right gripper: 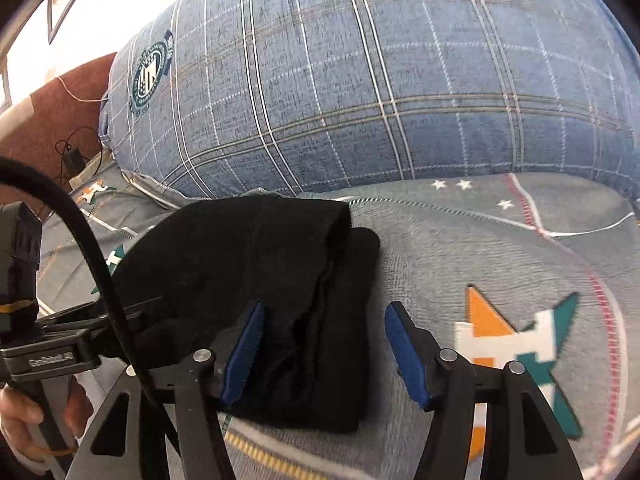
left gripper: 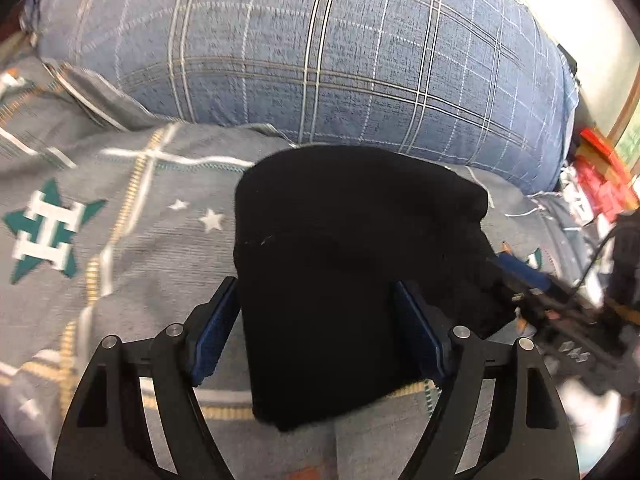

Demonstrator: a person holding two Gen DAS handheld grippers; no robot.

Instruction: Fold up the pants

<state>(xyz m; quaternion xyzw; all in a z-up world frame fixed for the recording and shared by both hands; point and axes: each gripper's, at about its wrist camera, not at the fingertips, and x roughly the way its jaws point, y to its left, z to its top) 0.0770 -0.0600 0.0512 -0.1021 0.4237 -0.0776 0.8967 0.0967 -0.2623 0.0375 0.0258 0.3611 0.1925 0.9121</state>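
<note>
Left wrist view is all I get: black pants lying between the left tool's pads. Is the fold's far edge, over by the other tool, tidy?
Observer: Not quite. In the right wrist view, the pants have a lower layer sticking out past the top fold on that side.
Operator: And the right tool?
Observer: The right tool is open and straddles that edge, with pants under one side and bare bedsheet under the other.

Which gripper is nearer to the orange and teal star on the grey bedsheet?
Right. The right gripper has the orange and teal star just beside its finger; the left gripper straddles the black folded pants, farther off.
</note>
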